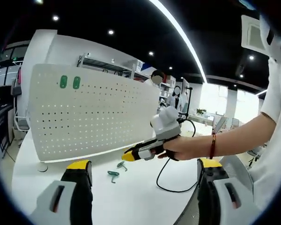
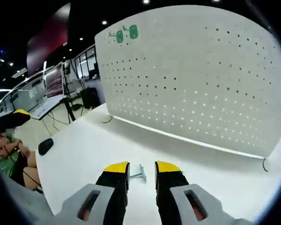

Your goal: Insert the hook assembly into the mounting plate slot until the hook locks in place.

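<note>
- The left gripper (image 1: 144, 174) hovers over the white table (image 1: 131, 201) with its jaws spread wide and nothing between them.
- Ahead of it, beyond its left jaw, stands the white pegboard (image 1: 91, 112), upright, with two green hooks (image 1: 70, 82) already mounted near its upper left corner.
- Two loose green hooks (image 1: 117, 171) lie on the table between the left gripper's jaws and the pegboard's foot — just under the right gripper's tips.
- The right gripper (image 2: 141, 169), held by a person's hand (image 1: 178, 147), has its jaws parted a little; a pale green hook (image 2: 139, 174) lies flat in the gap, not clamped.
</note>
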### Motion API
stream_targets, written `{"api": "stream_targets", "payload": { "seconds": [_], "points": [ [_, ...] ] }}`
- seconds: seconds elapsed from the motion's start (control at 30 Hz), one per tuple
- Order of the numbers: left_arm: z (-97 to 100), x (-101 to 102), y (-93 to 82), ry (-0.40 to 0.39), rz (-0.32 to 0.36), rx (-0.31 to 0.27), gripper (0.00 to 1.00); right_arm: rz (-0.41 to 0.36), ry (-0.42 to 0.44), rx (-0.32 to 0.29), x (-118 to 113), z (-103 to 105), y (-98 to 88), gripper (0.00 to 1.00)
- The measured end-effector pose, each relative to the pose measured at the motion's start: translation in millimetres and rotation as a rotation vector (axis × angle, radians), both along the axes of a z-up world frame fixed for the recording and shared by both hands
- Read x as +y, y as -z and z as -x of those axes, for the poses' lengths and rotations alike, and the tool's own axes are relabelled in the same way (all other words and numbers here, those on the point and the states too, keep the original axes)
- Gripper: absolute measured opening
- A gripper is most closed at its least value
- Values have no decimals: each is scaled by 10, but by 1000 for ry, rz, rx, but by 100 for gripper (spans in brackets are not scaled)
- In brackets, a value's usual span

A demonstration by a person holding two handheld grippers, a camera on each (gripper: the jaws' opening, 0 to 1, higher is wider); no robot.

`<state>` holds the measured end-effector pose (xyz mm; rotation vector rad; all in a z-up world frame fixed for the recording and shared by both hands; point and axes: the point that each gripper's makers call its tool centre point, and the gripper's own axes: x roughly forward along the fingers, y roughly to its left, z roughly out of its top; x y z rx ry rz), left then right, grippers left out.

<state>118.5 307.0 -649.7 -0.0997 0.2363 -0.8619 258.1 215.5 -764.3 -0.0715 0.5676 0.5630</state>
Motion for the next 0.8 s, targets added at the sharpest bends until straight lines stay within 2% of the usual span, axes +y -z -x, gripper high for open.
{"api": "stream_targets", "payload": {
  "seconds": [0.4, 0.8],
  "points": [
    [-39, 7, 97, -10, -4, 28, 95, 36, -41, 78, 26, 12, 397, 16],
    [-70, 19, 122, -21, 2, 43, 95, 26, -41, 136, 48, -18, 650, 14]
  ]
}}
